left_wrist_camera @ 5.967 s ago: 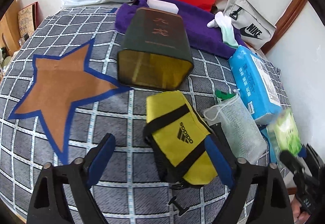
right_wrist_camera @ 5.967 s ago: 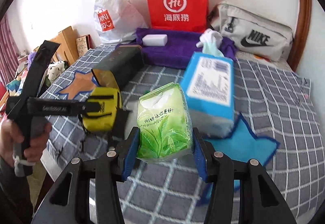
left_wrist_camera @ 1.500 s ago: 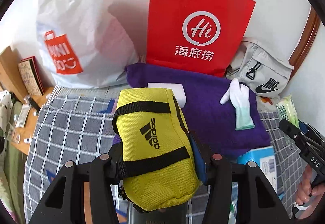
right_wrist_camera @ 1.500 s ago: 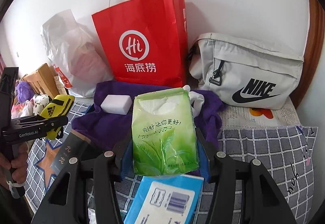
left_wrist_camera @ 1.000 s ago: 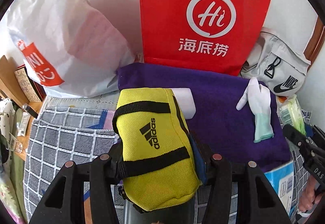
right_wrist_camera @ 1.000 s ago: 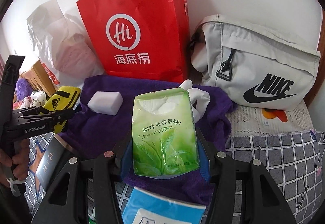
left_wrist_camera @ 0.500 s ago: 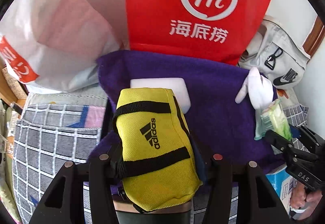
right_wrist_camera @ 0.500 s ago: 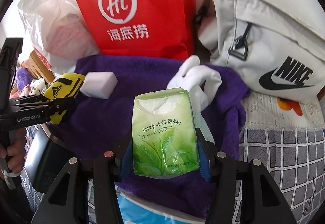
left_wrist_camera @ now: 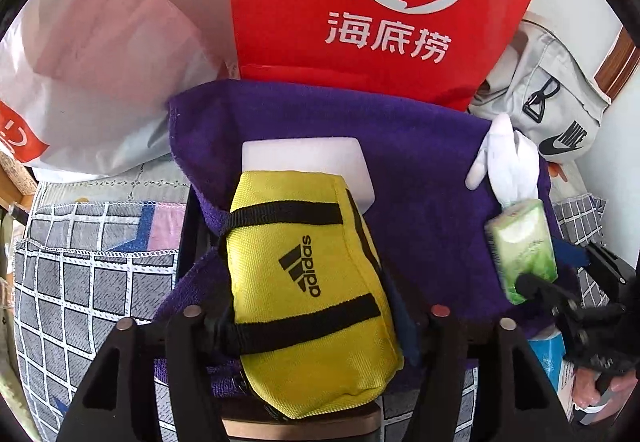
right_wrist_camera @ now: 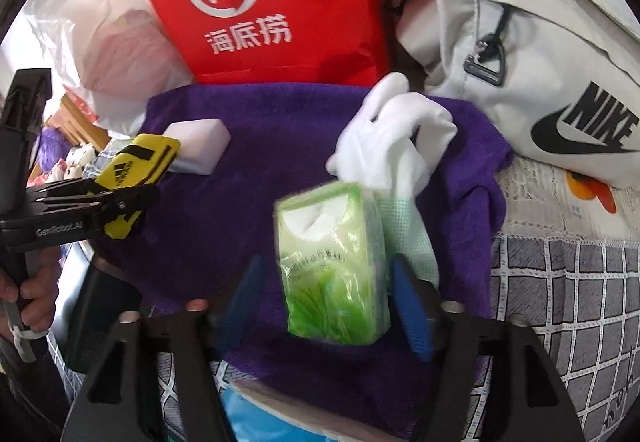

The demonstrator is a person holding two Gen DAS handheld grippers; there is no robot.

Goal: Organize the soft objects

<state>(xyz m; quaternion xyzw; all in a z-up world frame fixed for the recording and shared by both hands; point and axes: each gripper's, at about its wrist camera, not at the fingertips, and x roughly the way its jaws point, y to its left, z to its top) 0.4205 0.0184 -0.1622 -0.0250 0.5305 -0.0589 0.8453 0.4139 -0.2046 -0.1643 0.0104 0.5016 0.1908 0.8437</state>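
Observation:
A yellow Adidas pouch (left_wrist_camera: 304, 342) lies between the jaws of my left gripper (left_wrist_camera: 304, 282), over the near edge of the purple towel (left_wrist_camera: 420, 169). Those jaws are opening, and the blue right pad now stands just off the pouch's side. My right gripper (right_wrist_camera: 326, 274) is opening too. The green tissue pack (right_wrist_camera: 336, 270) sits tilted and blurred between its pads, with a gap on the left, and rests on the towel beside a white glove (right_wrist_camera: 392, 129). A white sponge block (left_wrist_camera: 304, 157) lies just beyond the pouch.
A red paper bag (left_wrist_camera: 380, 1), a white plastic bag (left_wrist_camera: 100, 61) and a grey Nike bag (right_wrist_camera: 540, 61) stand behind the towel. A blue tissue pack (right_wrist_camera: 272, 422) and a dark box (right_wrist_camera: 100, 322) lie near me on the checked bedspread (left_wrist_camera: 80, 282).
Both grippers came down toward the purple towel. Both sets of jaws widened. The tissue pack tipped and came loose from the right pads, and the pouch settled onto the towel's edge.

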